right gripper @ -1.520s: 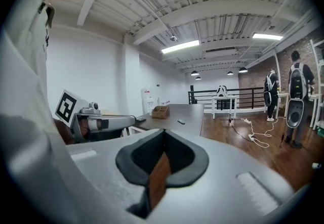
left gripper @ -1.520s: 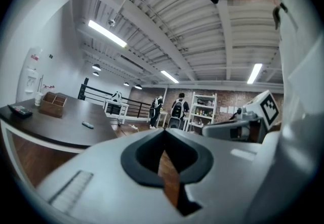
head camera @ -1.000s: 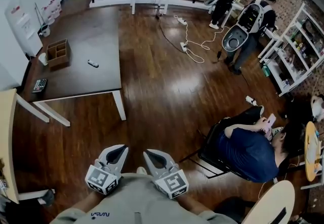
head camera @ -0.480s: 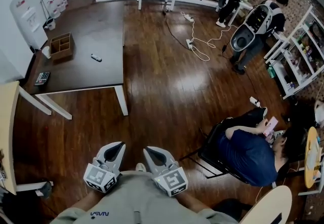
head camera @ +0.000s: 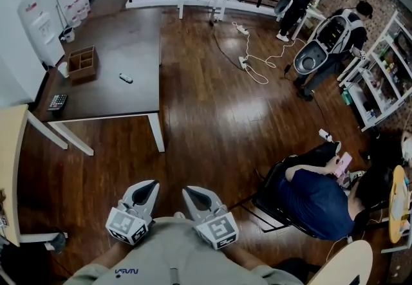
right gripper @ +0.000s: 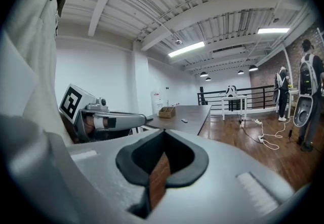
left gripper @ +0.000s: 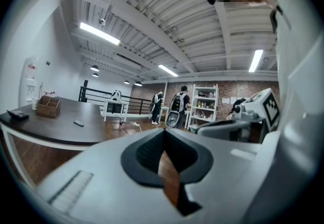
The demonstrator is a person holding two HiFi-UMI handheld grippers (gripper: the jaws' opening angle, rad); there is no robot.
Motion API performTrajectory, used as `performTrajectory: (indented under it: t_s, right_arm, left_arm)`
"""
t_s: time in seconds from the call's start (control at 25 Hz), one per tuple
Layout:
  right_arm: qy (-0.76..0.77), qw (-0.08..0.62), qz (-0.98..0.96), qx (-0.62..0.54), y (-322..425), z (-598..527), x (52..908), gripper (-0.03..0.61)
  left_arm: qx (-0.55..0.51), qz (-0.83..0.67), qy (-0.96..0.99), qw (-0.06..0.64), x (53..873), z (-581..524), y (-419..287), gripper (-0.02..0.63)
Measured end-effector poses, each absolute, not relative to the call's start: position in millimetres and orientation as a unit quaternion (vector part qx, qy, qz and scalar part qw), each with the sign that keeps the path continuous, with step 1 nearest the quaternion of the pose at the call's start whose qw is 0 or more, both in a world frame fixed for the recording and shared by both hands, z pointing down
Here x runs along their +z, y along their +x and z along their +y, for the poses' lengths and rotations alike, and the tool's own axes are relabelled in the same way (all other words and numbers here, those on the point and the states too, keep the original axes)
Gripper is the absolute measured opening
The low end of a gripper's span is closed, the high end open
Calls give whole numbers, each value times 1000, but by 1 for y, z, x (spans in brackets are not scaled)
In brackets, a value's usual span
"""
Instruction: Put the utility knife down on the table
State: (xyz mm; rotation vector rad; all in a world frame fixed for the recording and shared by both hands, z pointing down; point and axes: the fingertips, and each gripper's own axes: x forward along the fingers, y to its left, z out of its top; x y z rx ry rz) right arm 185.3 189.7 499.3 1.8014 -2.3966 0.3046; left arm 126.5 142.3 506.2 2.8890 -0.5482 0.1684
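Observation:
A small grey oblong thing that looks like the utility knife lies on the dark table at the far left. It also shows tiny in the left gripper view as the knife and in the right gripper view as the knife. My left gripper and right gripper are held side by side close to my chest, far from the table. Both are shut with nothing between the jaws. The left gripper and right gripper each show only wood floor through the slit.
On the dark table stand a wooden compartment box and a dark keypad device. A seated person in blue is at the right, cables lie on the floor, two standing people and shelves are at the back right.
Both grippers have stayed where they were, still shut. Only the head view has shifted slightly, so the table sits a little further right and lower in the picture.

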Motion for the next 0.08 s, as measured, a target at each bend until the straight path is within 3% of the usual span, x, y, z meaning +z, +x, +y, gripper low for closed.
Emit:
performTrajectory:
  t_s: [0.08]
  right_arm:
    - [597,63,-794,99,186,191,499,-2]
  left_arm:
    - [58,-184,977,96,506,145,127,2]
